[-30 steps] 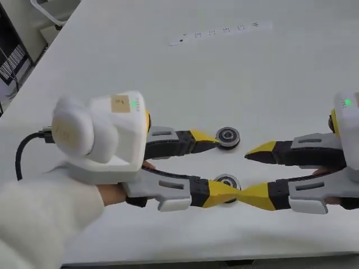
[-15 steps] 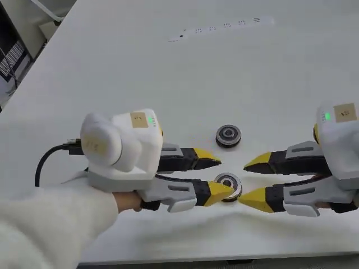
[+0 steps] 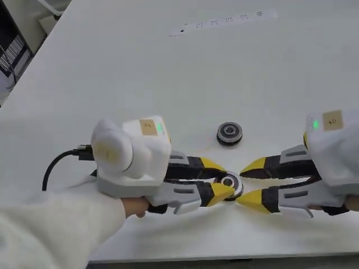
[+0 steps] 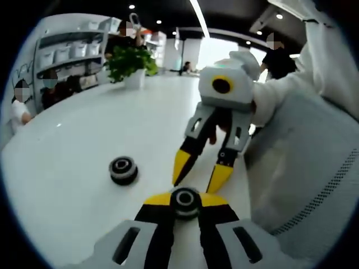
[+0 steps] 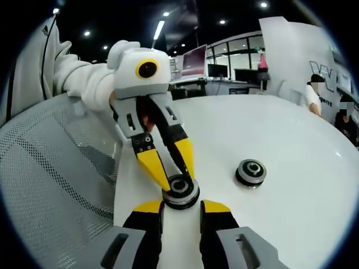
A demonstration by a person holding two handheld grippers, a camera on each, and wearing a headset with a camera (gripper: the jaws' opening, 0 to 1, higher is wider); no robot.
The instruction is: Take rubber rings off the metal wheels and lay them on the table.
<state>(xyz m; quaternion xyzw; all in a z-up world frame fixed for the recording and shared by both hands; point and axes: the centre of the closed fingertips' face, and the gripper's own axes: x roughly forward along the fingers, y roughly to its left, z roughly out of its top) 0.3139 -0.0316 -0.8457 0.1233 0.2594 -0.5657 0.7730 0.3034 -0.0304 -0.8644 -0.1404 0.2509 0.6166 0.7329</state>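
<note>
Black-ringed near wheel (image 3: 229,183) and far wheel (image 3: 229,133), flat on table (image 3: 168,84)

No legible text anywhere.

- Tan sticker (image 3: 148,126) atop left gripper (image 3: 228,179): mark too small to read.
- Second sticker (image 3: 333,120) atop right gripper (image 3: 240,185): same.
- Barcode-like stripes (image 3: 11,56), upper left edge: unreadable.
- Metal wheel (image 3: 230,182), pinched in left jaws: nothing readable.
- Wall lettering (image 5: 330,84), right side of right gripper view: large, dark, cut off, blurred.

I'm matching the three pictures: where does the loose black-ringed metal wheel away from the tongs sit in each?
Head view: loose black-ringed metal wheel, centre.
Left gripper view: loose wheel, left of centre.
Right gripper view: loose wheel, right of centre.
Shared landmark: second black-ringed metal wheel, nearer in every view.
</note>
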